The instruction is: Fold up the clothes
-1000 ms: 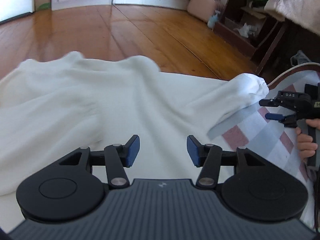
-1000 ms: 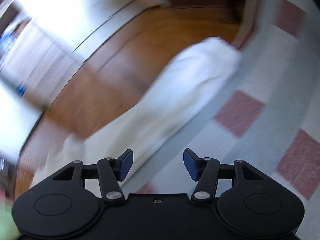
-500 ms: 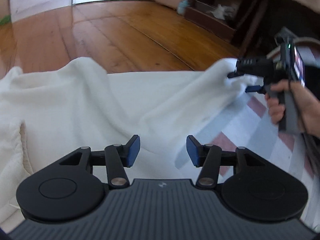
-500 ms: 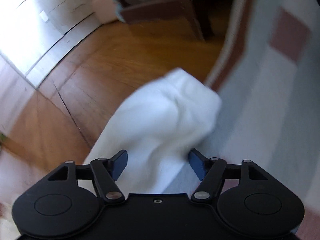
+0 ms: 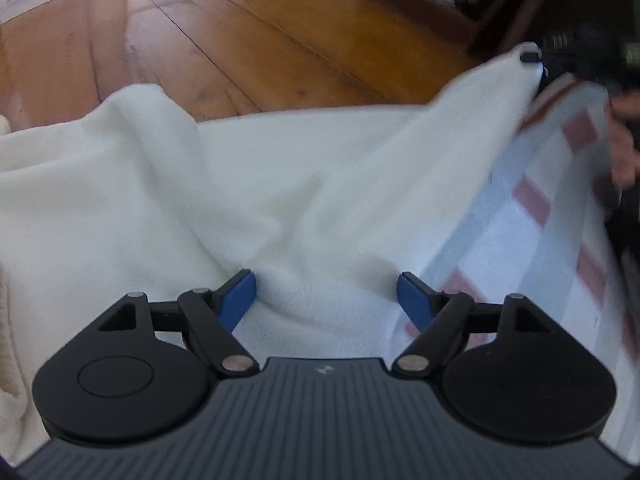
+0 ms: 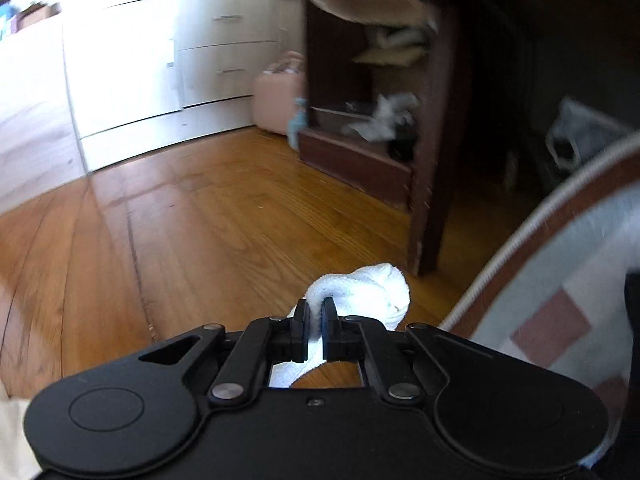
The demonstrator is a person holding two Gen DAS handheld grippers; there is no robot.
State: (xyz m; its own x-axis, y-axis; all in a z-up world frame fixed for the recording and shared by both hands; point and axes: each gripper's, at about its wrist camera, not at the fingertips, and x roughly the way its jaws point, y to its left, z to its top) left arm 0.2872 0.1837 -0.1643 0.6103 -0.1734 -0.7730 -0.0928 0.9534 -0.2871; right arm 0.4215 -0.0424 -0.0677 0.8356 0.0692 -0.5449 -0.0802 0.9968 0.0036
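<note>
A white fleece garment (image 5: 224, 184) lies spread over a checked cover (image 5: 532, 216), one end hanging past the cover's far edge. My left gripper (image 5: 326, 294) hovers low over the garment, its jaws opening wide; cloth lies under them but the blue pads (image 5: 240, 294) press on nothing. At the upper right my right gripper (image 5: 534, 58) holds the garment's cuff end lifted off the cover. In the right wrist view my right gripper (image 6: 315, 312) is shut on the bunched white cuff (image 6: 368, 288), which sticks out past its fingertips.
A wooden floor (image 6: 200, 216) lies beyond the cover's piped edge (image 6: 520, 236). A dark wooden shelf unit (image 6: 380, 120) stands ahead on the right, with white drawers (image 6: 160, 64) and a pink case (image 6: 280, 92) behind. A hand (image 5: 622, 140) grips the right tool.
My right gripper closed on the cuff and lifted it, turning to face the room. My left gripper dropped lower over the garment and its jaws spread wider.
</note>
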